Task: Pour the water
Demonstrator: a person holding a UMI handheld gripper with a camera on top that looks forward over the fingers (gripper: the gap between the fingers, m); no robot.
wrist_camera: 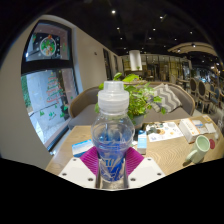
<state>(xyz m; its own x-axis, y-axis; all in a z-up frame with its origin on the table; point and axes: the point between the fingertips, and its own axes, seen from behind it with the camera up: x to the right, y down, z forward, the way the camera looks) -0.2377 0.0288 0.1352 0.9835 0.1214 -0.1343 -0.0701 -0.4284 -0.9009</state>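
Note:
A clear plastic water bottle [112,135] with a white cap and a blue label stands upright between my fingers. My gripper [112,162] is shut on the bottle, both magenta pads [90,160] pressing on its lower body from either side. The bottle's base is hidden behind the gripper. A green mug [203,143] sits on the wooden table [170,155] to the right, beyond the fingers.
A potted green plant [142,98] stands behind the bottle. Papers or booklets [182,129] lie on the table to the right, and a blue-white card [82,147] lies to the left. A chair [84,100] and a poster wall [48,80] are at the left.

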